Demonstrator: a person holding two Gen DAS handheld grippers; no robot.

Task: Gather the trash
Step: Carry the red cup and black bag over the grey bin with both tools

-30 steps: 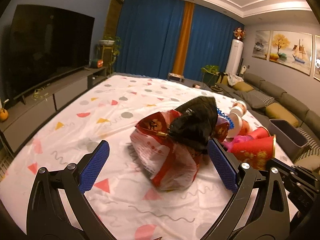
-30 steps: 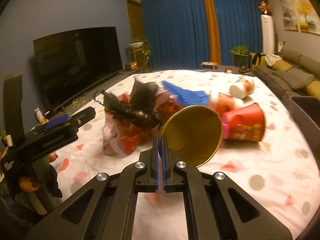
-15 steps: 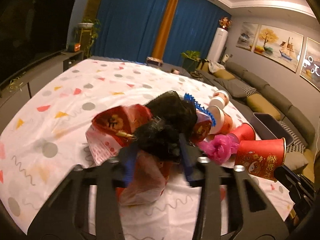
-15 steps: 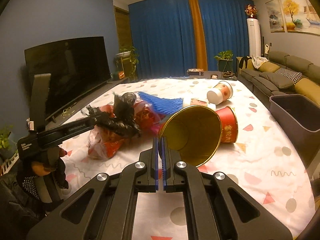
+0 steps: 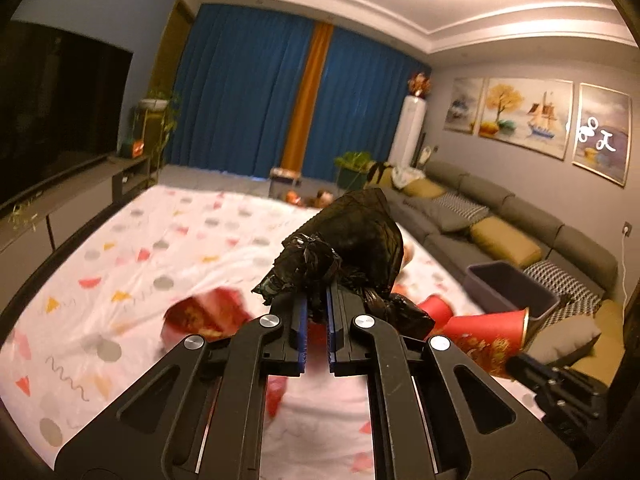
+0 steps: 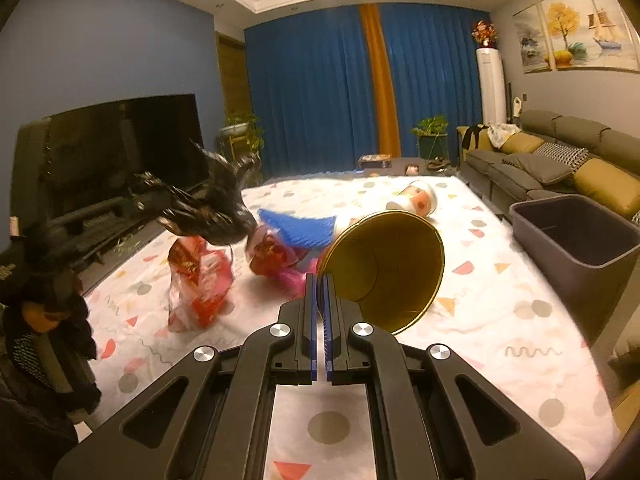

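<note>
A: Two claws, both loaded. State the left claw (image 5: 316, 312).

B: Its jaws have just been closing and now pinch the black plastic bag (image 5: 352, 248) at a crumpled fold. The bag hangs clear above the bench (image 5: 120, 248), lifted off the red wrapper (image 5: 200, 314) that lay under it, probably to separate one item for disposal.

A: The right claw (image 6: 320, 292)?

B: Pressed together on the rim of the red cup with gold lining (image 6: 384, 268). A rim grip suits a thin wall; the cup's mouth faces the camera.

A: Remaining trash, relative to the grey bin (image 6: 576, 236)?

B: Well apart from it, across the bench: the red wrapper, a blue mesh piece (image 6: 296, 226), and a white cup (image 6: 418, 198) lying on its side.

A: View differences?

B: The right wrist view shows the left claw side-on with the bag raised, and the open bin interior. The left wrist view shows the pad contact on the bag and the red outer wall of the held cup (image 5: 488, 340), near the bin.
</note>
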